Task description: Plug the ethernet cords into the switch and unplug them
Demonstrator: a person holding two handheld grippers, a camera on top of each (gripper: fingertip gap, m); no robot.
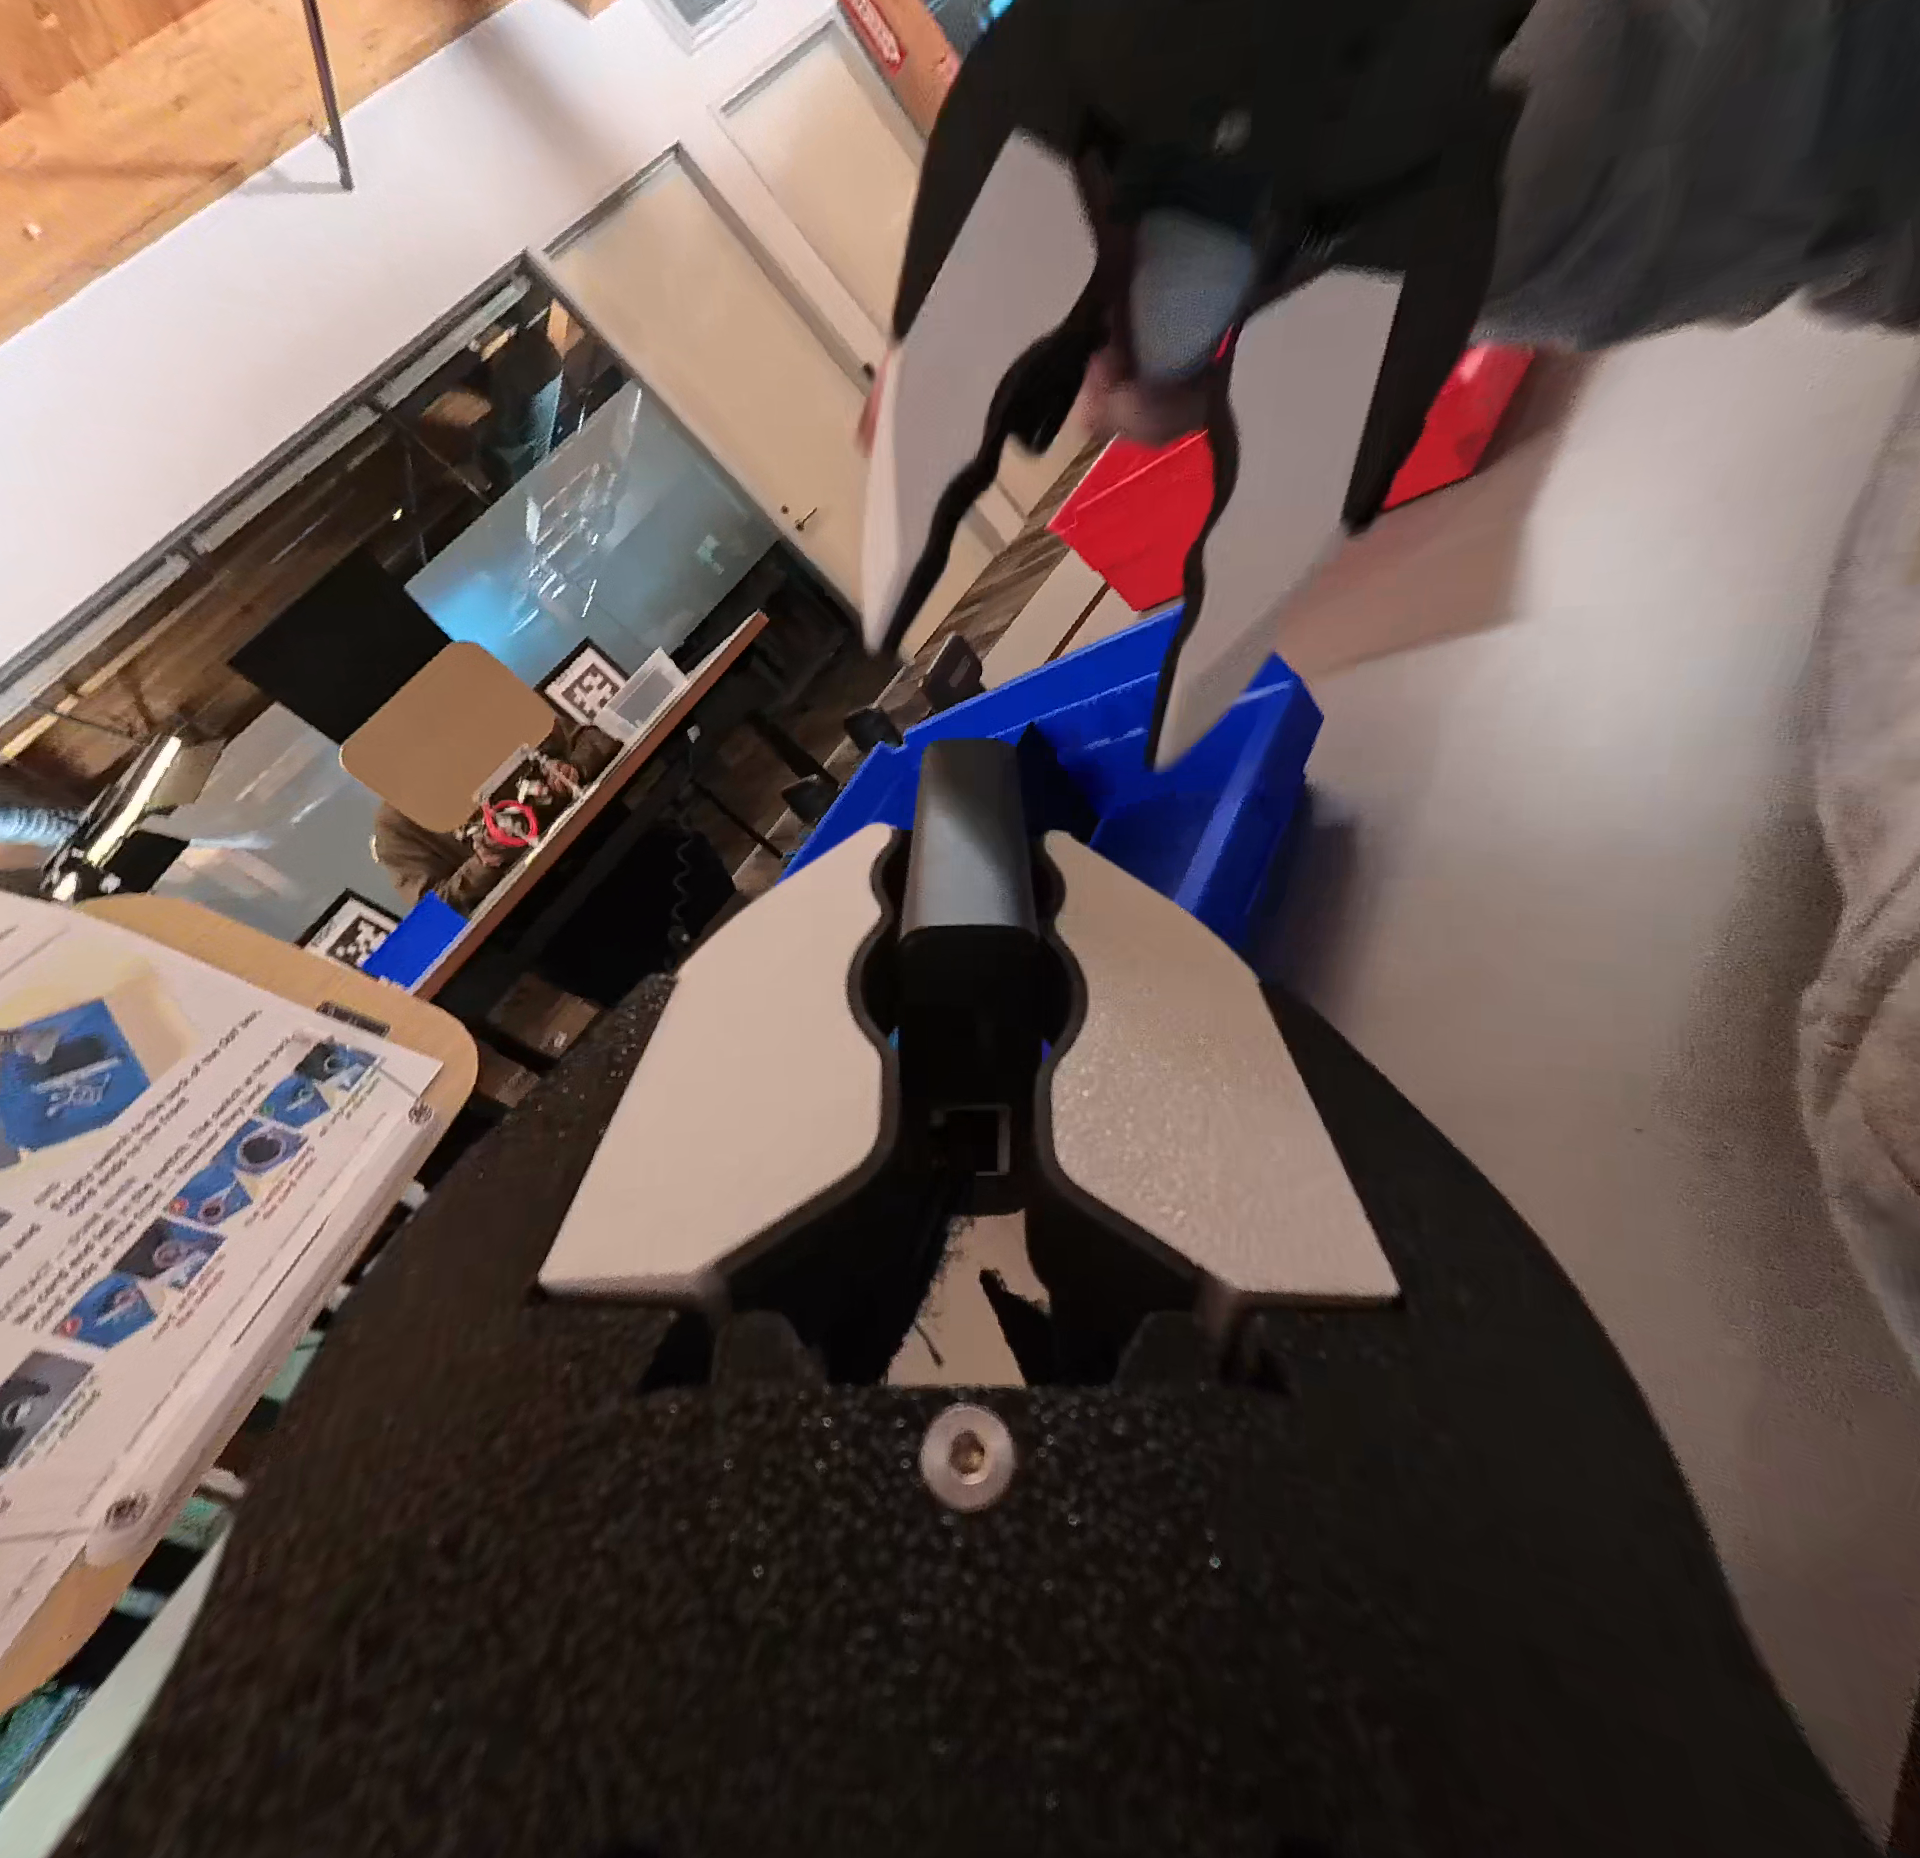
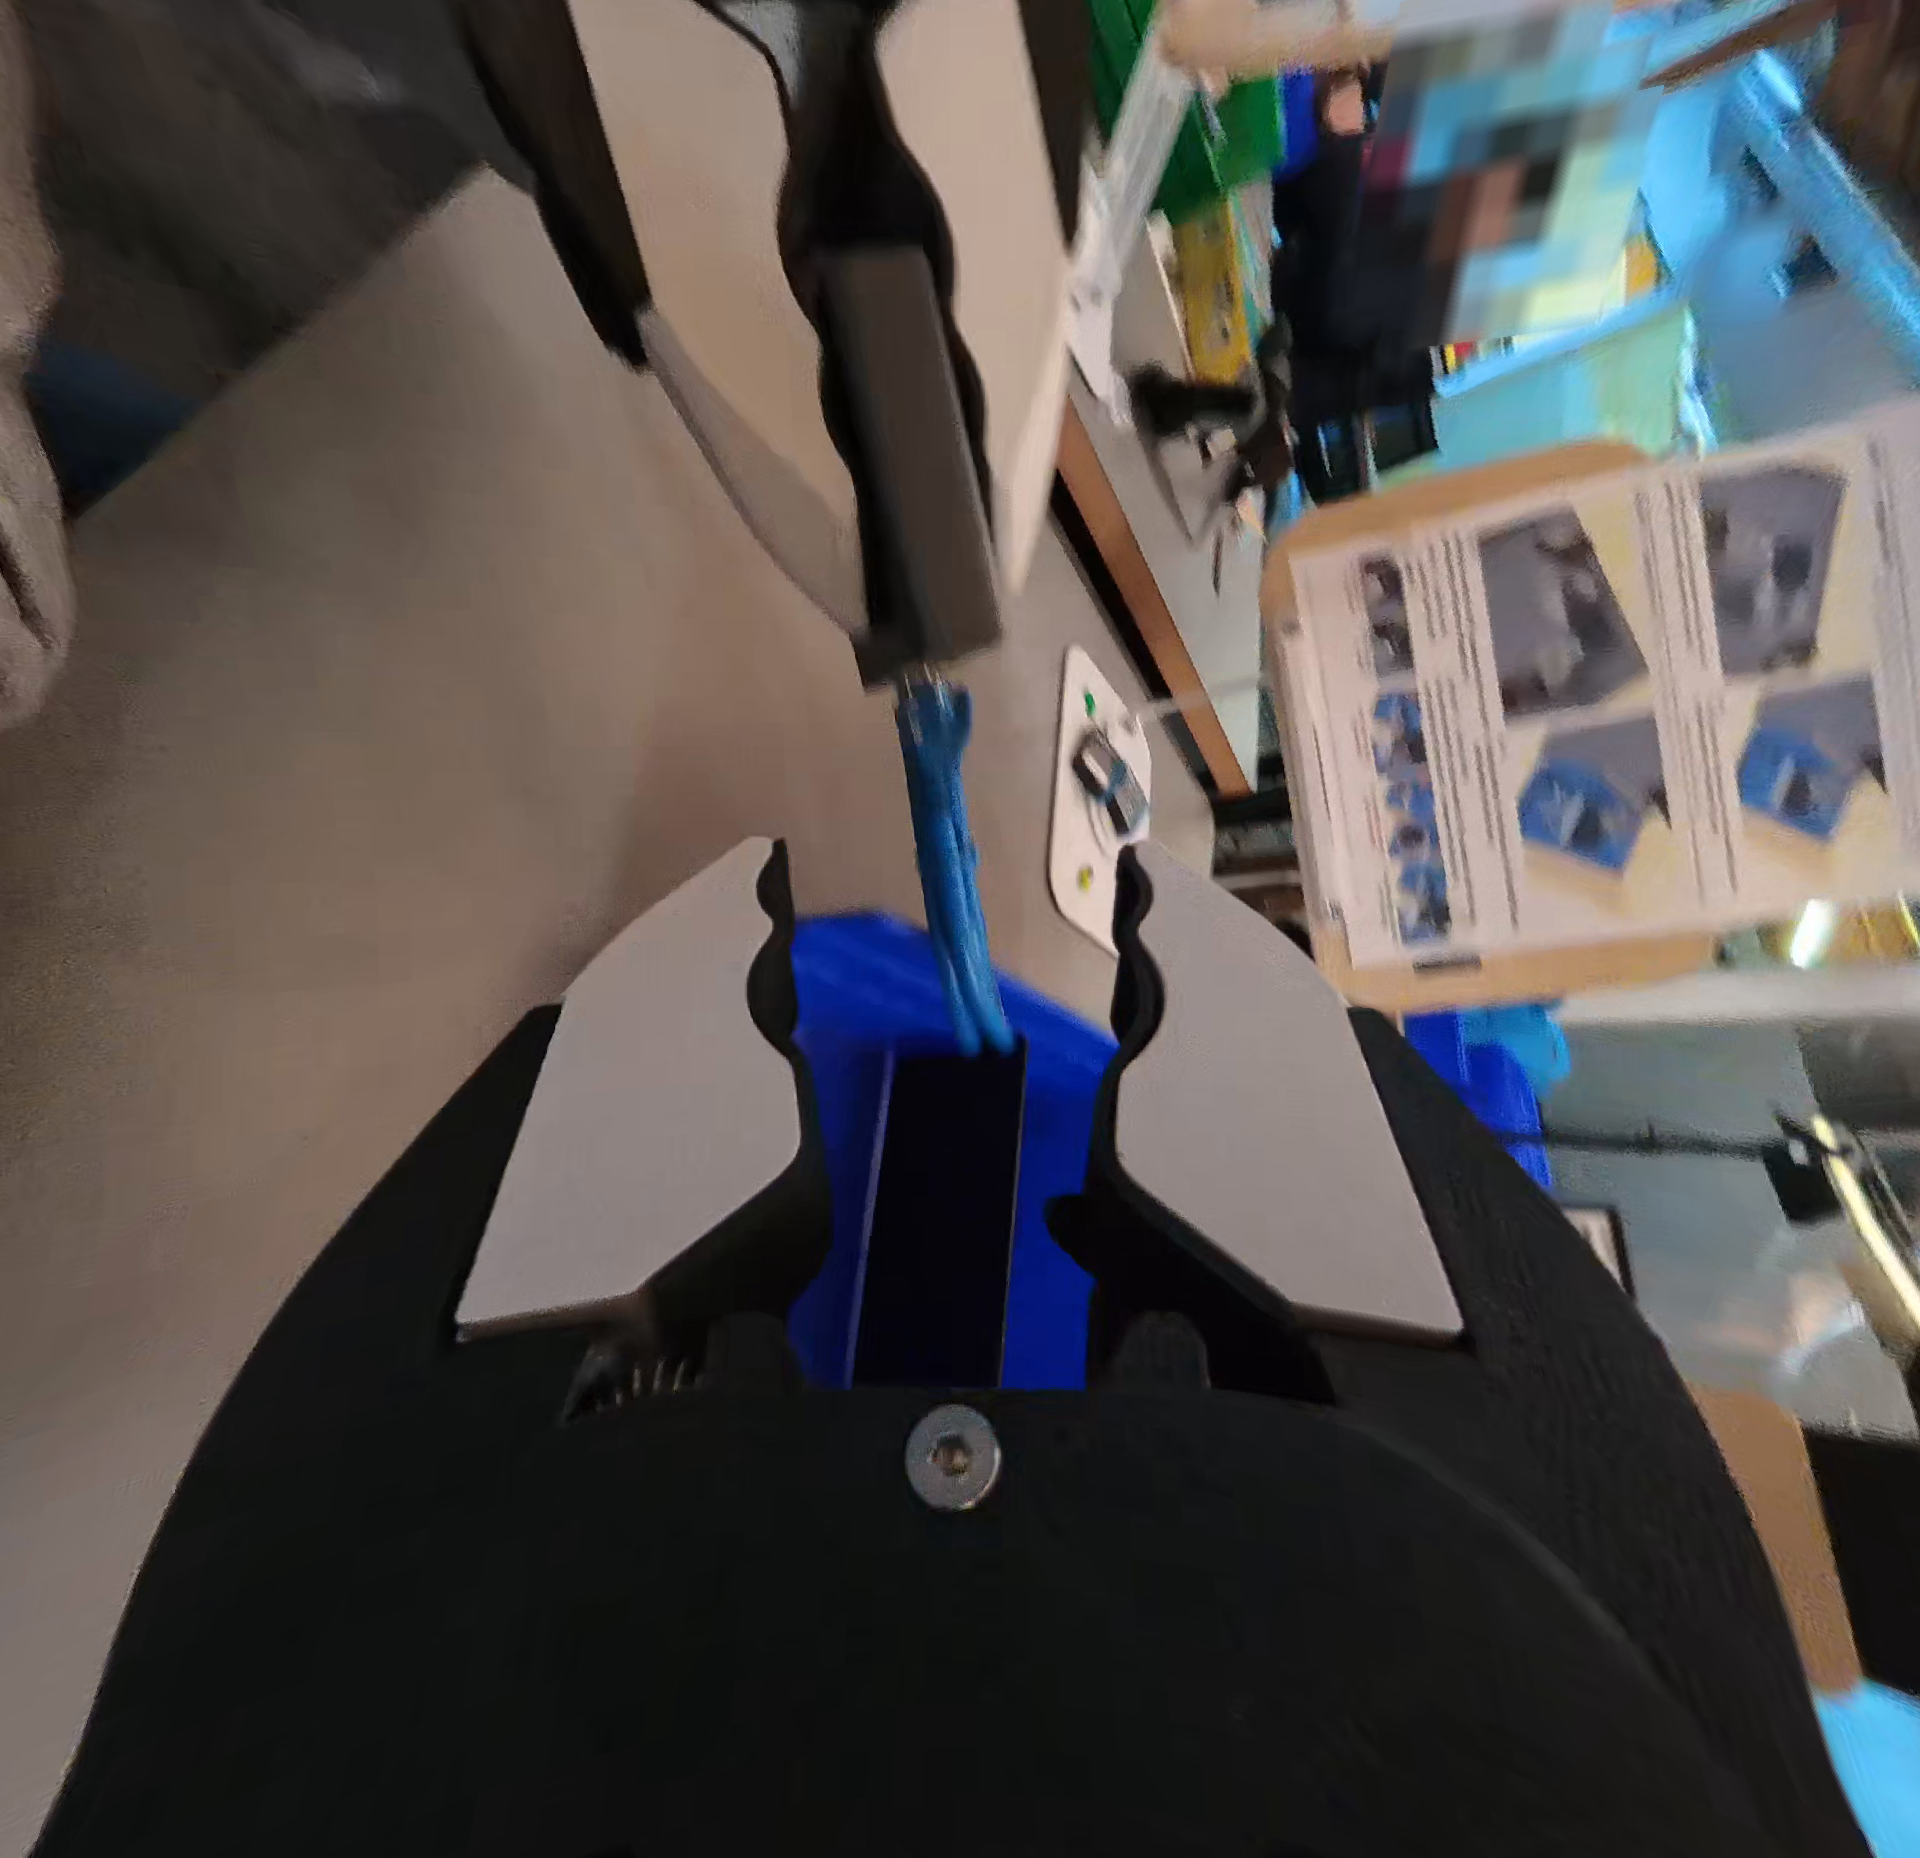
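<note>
Both wrist views are smeared by motion, the right one more so, and the far background there is partly covered by a mosaic patch. The left tool [image 1: 961, 852] is pinched on the black switch [image 1: 961, 842]: both grey fingers [image 1: 769, 1019] press its narrow sides, and the box sticks out past the tips. Its port face points away from this camera and cannot be seen here. In the right wrist view the same switch [image 2: 914, 489] hangs between the left tool's fingers, with blue ethernet cords [image 2: 951, 873] running from its lower end down toward the blue bin [image 2: 852, 977]; how many cords there are is hard to tell from the blur, and the plugs are only a pale smudge at the switch. The right tool [image 2: 951, 863] stands spread, its pads well clear of the cords that pass between them. A dark flat panel [image 2: 951, 1216] lies between its finger bases, its nature unclear. In the left view the right tool [image 1: 1029, 686] hovers above the blue bin [image 1: 1226, 821], which sits on the grey counter [image 1: 1558, 977].
</note>
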